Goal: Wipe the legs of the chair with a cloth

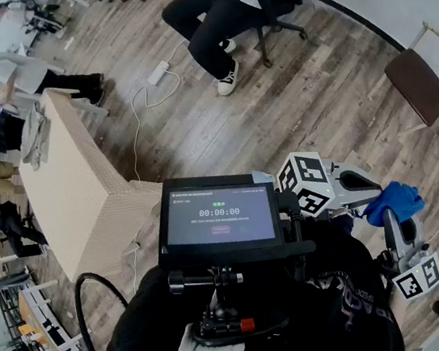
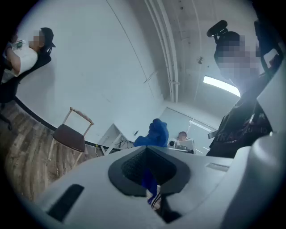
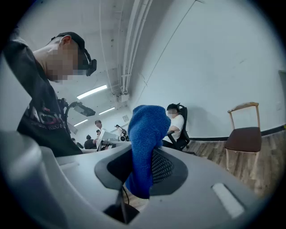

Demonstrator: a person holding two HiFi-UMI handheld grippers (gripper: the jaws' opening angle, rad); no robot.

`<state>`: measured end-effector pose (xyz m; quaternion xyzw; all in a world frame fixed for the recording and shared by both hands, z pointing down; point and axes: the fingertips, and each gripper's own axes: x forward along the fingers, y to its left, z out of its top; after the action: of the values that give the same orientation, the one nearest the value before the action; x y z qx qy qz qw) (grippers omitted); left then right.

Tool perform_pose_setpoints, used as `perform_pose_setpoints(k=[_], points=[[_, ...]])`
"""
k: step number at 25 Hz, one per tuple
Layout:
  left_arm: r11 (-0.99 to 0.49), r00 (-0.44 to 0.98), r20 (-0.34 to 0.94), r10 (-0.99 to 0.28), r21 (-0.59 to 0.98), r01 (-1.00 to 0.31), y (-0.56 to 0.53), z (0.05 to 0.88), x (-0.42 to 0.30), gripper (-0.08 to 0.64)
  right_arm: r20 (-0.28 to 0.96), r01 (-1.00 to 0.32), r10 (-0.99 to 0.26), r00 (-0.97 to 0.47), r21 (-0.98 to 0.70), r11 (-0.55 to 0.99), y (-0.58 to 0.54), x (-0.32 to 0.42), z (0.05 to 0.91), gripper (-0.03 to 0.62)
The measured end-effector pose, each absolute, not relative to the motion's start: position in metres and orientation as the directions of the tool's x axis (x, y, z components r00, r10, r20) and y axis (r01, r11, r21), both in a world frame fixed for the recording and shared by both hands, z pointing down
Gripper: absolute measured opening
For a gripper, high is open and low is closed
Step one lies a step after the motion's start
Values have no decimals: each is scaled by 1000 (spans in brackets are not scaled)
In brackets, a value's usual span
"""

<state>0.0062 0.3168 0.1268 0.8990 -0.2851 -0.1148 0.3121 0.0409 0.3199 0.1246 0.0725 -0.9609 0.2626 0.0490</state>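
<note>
Clamps the soft blue cloth (image 3: pixel 145 134) in the closed jaws of the right gripper (image 3: pixel 143 172), pinches its thin tail in the left gripper (image 2: pixel 149 176), reckons it light and floppy, best held bunched, chair (image 1: pixel 418 83) well apart by the wall.

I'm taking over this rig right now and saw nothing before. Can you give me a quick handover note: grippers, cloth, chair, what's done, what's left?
Right hand-held gripper: shut on the blue cloth, which sticks up out of its jaws.
Left hand-held gripper: blue shows in the gap between its jaws; I cannot tell whether it grips the cloth.
Chair: upright by the wall, apart from both grippers, which are held close to the body.
Done: cloth in hand.
Left: go to the chair and wipe its legs; the cloth touches none of them yet.
</note>
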Motion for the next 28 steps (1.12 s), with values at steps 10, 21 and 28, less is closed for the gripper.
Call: perform_pose_setpoints(k=[10, 21, 28], points=[[-652, 821, -37, -569, 628, -424, 319, 122, 10, -2, 134, -182, -132, -982, -492, 851, 325, 43, 120, 92], [-600, 800, -9, -600, 666, -443, 314, 139, -25, -2, 82, -163, -142, -986, -573, 803, 306, 20, 129, 97], [-619, 804, 0, -594, 639, -457, 320, 144, -32, -2, 85, -197, -181, -980, -573, 795, 308, 22, 138, 97]])
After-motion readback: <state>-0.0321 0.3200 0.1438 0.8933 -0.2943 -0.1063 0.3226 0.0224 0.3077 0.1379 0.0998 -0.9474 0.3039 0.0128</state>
